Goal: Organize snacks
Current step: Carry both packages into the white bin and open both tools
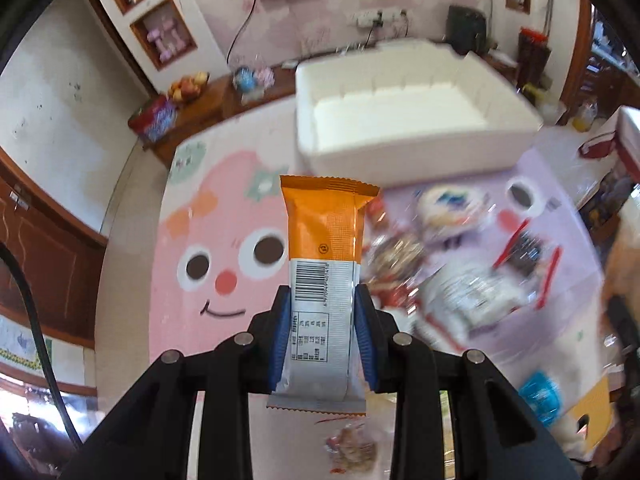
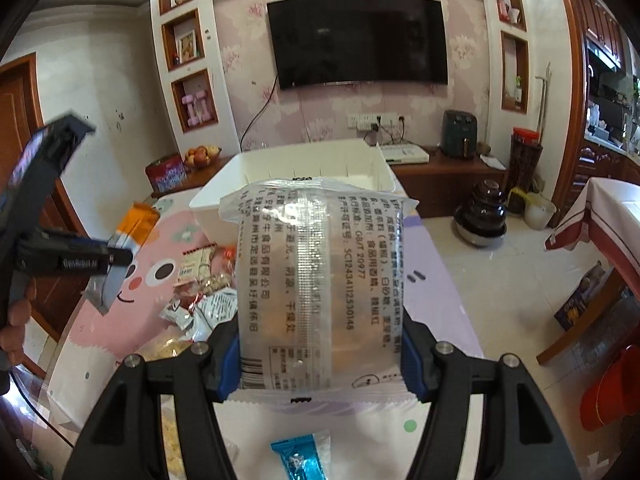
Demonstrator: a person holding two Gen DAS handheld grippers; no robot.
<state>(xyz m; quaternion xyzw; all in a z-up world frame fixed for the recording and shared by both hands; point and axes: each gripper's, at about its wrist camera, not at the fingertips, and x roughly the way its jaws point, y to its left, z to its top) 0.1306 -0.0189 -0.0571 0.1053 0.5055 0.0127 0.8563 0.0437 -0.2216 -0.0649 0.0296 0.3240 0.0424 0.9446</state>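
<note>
My left gripper (image 1: 322, 300) is shut on an orange and silver snack bar (image 1: 324, 248), held upright above the pink cartoon mat. It also shows in the right wrist view (image 2: 128, 236), at the left. My right gripper (image 2: 320, 344) is shut on a large clear snack packet (image 2: 316, 280) with printed text, held up in front of the white bin (image 2: 208, 196). The white bin (image 1: 400, 148) stands open at the far end of the table. A pile of loose snack packets (image 1: 460, 272) lies on the mat to the right of my left gripper.
A blue wrapped snack (image 2: 300, 456) lies near the table's front edge. More packets (image 2: 200, 280) lie left of my right gripper. A small clear packet (image 1: 352, 448) lies under my left gripper. A wooden cabinet with a fruit bowl (image 2: 202, 156) and a TV (image 2: 356, 40) stand behind the table.
</note>
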